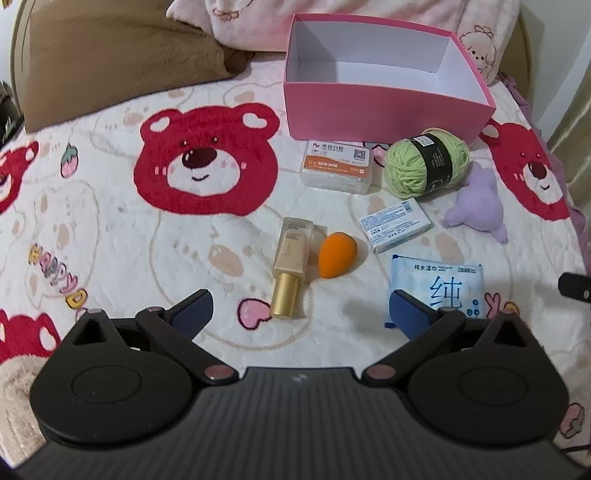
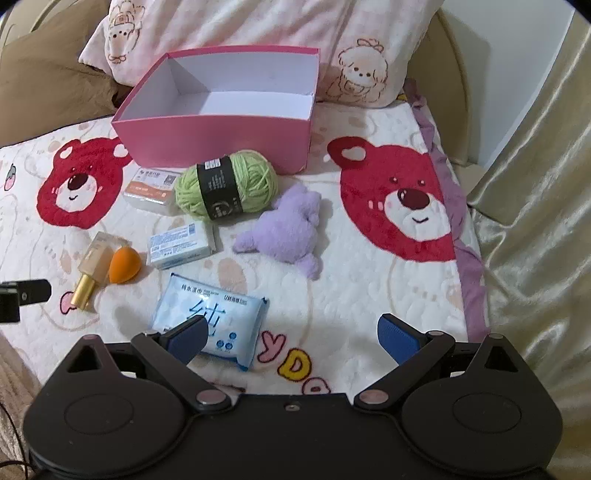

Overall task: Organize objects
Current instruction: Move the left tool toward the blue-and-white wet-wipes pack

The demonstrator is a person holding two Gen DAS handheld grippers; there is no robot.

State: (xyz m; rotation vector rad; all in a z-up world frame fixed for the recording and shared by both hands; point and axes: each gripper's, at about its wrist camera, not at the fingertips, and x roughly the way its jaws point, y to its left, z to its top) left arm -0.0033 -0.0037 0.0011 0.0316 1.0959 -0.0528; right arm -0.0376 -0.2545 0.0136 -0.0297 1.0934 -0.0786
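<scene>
A cream fleece bed blanket printed with red bear faces (image 1: 110, 229) is carrying the whole scene, with pale pink cartoon-print pillows (image 2: 236, 26) and a brown cushion (image 1: 110, 48) lying at its head. An open pink cardboard box with a white interior (image 1: 380, 107) is sitting near the pillows, with nothing showing inside it. Just in front of the box, a clear plastic case with an orange label (image 1: 338, 171) is lying beside a ball of light green yarn banded in black (image 1: 426, 162), the two close together. A purple plush toy (image 2: 288, 230) is resting to the right of the yarn. Nearer the cameras, a small white-and-blue printed carton (image 1: 395, 225) is lying flat, an orange teardrop makeup sponge (image 1: 338, 254) is nestling just beside a beige foundation bottle with a gold cap (image 1: 290, 266), and a light blue packet of wet wipes (image 2: 212, 321) is lying closest of all.

The left gripper (image 1: 301, 314) is hovering low over the blanket, fingers spread wide and holding nothing; the gold cap is lying between them, and the right-hand pad is overlapping the wipes packet in view. The right gripper (image 2: 291, 338) is likewise hovering with fingers wide apart and empty, its left-hand pad crossing the packet's near edge; whether it is touching cannot be told.
</scene>
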